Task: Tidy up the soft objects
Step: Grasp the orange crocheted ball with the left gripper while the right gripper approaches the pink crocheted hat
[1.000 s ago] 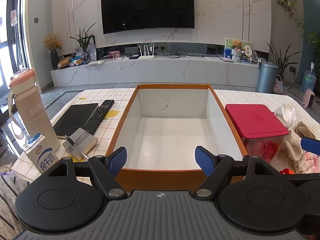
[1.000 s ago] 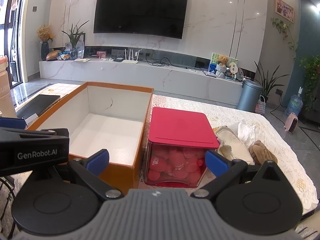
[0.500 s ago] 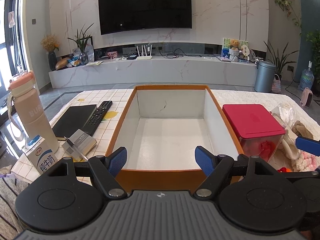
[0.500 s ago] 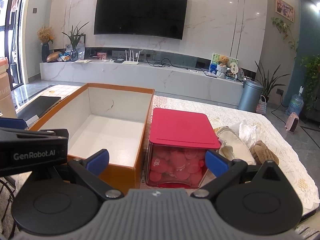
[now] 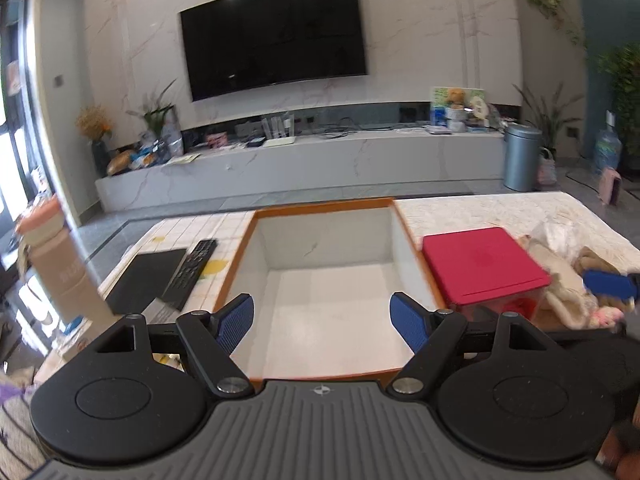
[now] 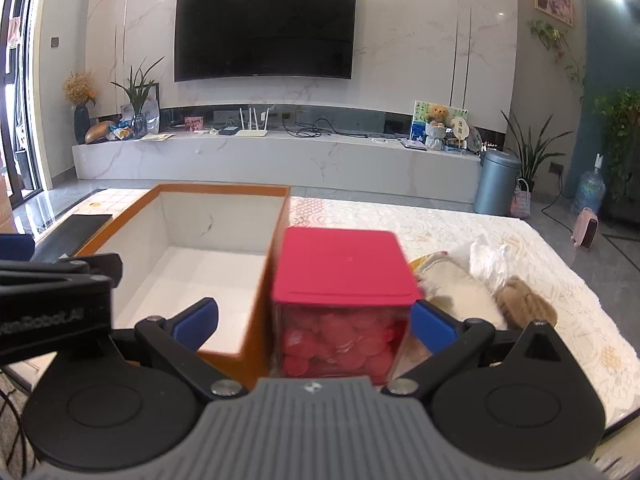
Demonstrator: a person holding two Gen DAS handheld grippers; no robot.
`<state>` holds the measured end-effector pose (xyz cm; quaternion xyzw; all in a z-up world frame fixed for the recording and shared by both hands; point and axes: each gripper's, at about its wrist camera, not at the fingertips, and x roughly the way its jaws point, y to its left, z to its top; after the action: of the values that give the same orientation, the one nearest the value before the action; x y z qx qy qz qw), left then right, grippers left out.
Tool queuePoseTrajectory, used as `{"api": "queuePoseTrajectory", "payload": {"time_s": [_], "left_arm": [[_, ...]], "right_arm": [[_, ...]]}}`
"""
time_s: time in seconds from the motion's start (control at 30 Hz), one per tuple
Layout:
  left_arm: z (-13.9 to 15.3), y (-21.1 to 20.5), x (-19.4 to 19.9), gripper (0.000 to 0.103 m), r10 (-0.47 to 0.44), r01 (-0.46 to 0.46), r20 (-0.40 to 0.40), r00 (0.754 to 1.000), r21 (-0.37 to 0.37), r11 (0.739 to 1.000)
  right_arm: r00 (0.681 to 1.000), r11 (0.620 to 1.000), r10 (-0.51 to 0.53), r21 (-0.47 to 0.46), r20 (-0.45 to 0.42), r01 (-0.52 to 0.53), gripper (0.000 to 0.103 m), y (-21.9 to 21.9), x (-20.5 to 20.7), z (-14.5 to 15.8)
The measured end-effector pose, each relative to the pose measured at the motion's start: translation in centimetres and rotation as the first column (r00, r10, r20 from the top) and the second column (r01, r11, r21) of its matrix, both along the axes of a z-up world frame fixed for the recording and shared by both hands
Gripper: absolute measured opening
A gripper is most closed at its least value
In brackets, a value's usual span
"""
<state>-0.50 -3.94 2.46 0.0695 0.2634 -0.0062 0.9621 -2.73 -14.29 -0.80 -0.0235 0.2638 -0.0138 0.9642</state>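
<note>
An empty orange box (image 5: 320, 205) with a white inside stands on the table, straight ahead of my left gripper (image 5: 322, 322), which is open and holds nothing. Right of the box sits a clear container with a red lid (image 6: 344, 264), full of red soft pieces (image 6: 340, 344). My right gripper (image 6: 315, 324) is open, one blue finger on each side of the container's near face; I cannot tell whether they touch it. A white plush (image 6: 460, 292) and a brown plush (image 6: 524, 308) lie right of the container.
A black remote (image 5: 192, 272), a dark tablet (image 5: 148, 280) and a pink bottle (image 5: 60, 276) are left of the box. A crumpled white bag (image 6: 490, 260) lies behind the plush toys. The lace-covered table (image 6: 560, 248) runs to the right, its edge near.
The right gripper has moved in on the red-lidded container, which now sits centred between its fingers. The left gripper has risen and drawn back a little from the box. Both stay open.
</note>
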Motion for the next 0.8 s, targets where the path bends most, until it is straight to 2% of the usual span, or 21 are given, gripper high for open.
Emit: {"api": "queuePoseTrajectory", "payload": {"time_s": [0.1, 0.23, 0.3, 0.37, 0.47, 0.53, 0.63, 0.7, 0.8], "left_arm": [[0.4, -1.4, -0.3, 0.092, -0.060, 0.060, -0.002, 0.998, 0.020, 0.998], [0.7, -3.8, -0.5, 0.092, -0.146, 0.146, 0.000, 0.989, 0.049, 0.988], [0.5, -5.1, -0.3, 0.092, -0.189, 0.189, -0.003, 0.982, 0.060, 0.980], [0.0, -6.6, 0.0, 0.093, -0.246, 0.248, -0.029, 0.969, 0.073, 0.966], [-1.4, -8.8, 0.4, 0.093, -0.353, 0.358, -0.076, 0.933, 0.073, 0.931], [-2.4, -10.2, 0.4, 0.093, -0.413, 0.419, -0.080, 0.907, 0.074, 0.905], [-4.5, -12.3, 0.2, 0.093, -0.513, 0.520, -0.090, 0.854, 0.092, 0.849], [-6.2, -13.7, 0.4, 0.092, -0.567, 0.578, -0.121, 0.814, 0.087, 0.811], [-8.6, -15.0, 1.0, 0.086, -0.619, 0.635, -0.160, 0.769, 0.077, 0.769]], "right_arm": [[0.999, 0.996, -0.044, -0.074, -0.018, 0.043, 0.101, -2.5, 0.9, 0.5], [0.988, 0.986, -0.137, -0.106, -0.067, 0.130, 0.101, -7.5, 2.5, 1.6], [0.979, 0.979, -0.174, -0.123, -0.107, 0.161, 0.101, -9.8, 3.4, 2.1], [0.961, 0.958, -0.254, -0.163, -0.109, 0.235, 0.101, -11.7, 4.0, 2.2], [0.911, 0.923, -0.377, -0.145, -0.167, 0.356, 0.101, -14.6, 5.1, 1.0], [0.888, 0.908, -0.418, -0.110, -0.192, 0.404, 0.101, -15.9, 5.0, -0.2], [0.892, 0.914, -0.404, -0.065, -0.200, 0.400, 0.101, -17.0, 4.8, -2.0], [0.888, 0.918, -0.392, -0.038, -0.238, 0.395, 0.101, -17.6, 4.9, -3.2], [0.877, 0.915, -0.379, 0.019, -0.295, 0.402, 0.101, -18.4, 4.7, -4.6]]}}
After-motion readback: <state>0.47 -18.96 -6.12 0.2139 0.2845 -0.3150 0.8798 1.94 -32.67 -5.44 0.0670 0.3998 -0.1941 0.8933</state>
